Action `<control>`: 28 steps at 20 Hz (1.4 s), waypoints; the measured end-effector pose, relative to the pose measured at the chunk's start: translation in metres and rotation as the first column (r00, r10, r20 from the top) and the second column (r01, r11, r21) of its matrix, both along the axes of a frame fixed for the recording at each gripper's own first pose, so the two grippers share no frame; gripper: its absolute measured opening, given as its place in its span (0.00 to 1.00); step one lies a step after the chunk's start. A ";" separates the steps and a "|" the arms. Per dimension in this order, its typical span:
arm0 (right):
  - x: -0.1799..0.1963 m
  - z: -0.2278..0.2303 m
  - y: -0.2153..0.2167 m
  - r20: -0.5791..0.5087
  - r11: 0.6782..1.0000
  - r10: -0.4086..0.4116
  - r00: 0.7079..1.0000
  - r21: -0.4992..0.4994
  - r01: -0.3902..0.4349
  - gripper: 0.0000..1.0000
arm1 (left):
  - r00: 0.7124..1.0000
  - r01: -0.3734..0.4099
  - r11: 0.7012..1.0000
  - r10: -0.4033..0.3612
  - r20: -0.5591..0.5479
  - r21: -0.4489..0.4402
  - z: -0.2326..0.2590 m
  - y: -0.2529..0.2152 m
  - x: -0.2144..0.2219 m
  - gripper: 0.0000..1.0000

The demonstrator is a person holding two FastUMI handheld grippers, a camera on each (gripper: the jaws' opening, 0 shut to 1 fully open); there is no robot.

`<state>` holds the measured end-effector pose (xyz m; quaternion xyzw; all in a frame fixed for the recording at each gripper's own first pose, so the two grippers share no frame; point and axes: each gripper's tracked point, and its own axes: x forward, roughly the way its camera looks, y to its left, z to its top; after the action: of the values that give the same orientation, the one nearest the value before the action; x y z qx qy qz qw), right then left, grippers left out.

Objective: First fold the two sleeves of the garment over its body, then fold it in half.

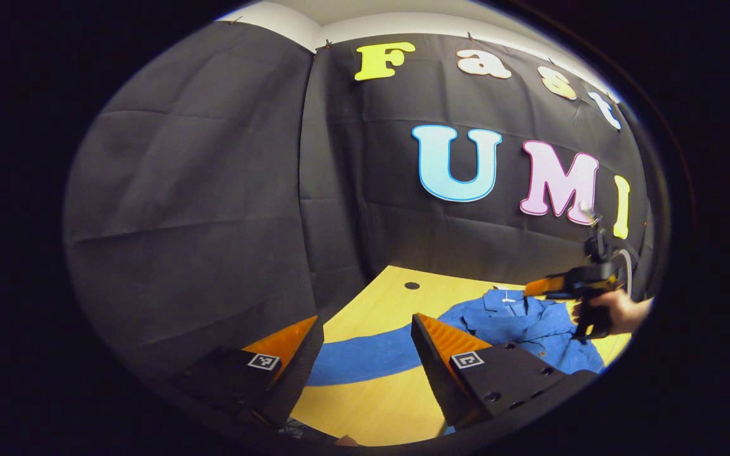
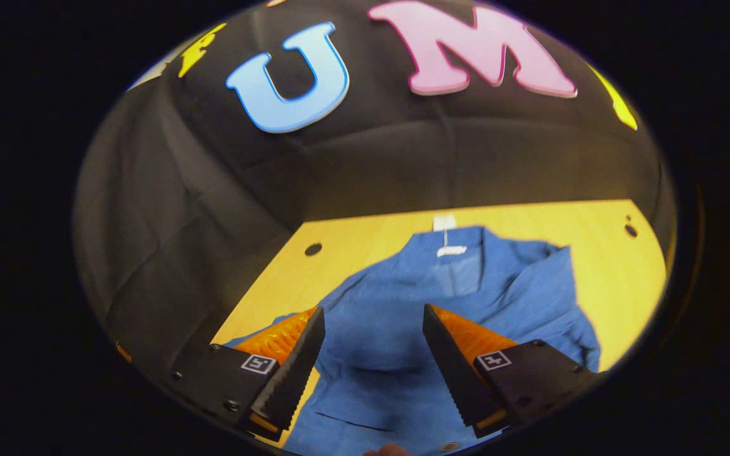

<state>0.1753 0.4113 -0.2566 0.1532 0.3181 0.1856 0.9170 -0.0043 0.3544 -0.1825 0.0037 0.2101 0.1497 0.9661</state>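
We note a blue shirt [image 2: 441, 316] lying on the yellow wooden table [image 2: 618, 266], collar toward the black cloth wall, with a white tag [image 2: 445, 223] at the neck. In the left gripper view one long sleeve [image 1: 365, 358] stretches flat across the table, away from the shirt's body, so we judge the first step, folding the sleeves in, is in hand; that sleeve at least is not yet folded. On the opposite side, the right gripper view shows bunched cloth at the shoulder; we cannot tell how that sleeve lies. Our left gripper [image 1: 365, 335] hangs above the outstretched sleeve, fingers apart, nothing between them, tilted down toward the table. Our right gripper [image 2: 371, 339] hovers over the shirt's chest, fingers likewise apart and empty, looking along the body toward the collar. In the left gripper view we also see the right gripper farther off, held in a hand [image 1: 618, 310] over the shirt. The next move, as we judge it, calls for lowering the left gripper onto the sleeve near its cuff, pinching a single layer, and carrying it across onto the body without dragging the shirt.
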 end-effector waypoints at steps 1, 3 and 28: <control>0.003 0.025 -0.021 0.089 0.999 -0.032 0.995 -0.023 0.034 0.86 | 1.000 0.000 1.000 0.000 -0.005 0.009 -0.009 0.006 0.002 0.80; -0.001 0.068 -0.075 0.277 0.987 -0.057 0.959 -0.127 0.095 0.98 | 1.000 -0.002 0.999 0.002 -0.024 0.032 -0.024 0.016 0.008 0.80; -0.147 0.293 -0.253 0.695 0.873 -0.172 0.698 -0.221 0.435 1.00 | 0.863 -0.207 0.978 0.167 -0.477 -0.031 -0.200 0.103 0.019 0.83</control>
<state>0.0285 0.1582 0.0363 -0.0454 -0.0251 0.0070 0.9986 0.0152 0.4570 -0.3825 -0.0193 0.4439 0.2287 0.8662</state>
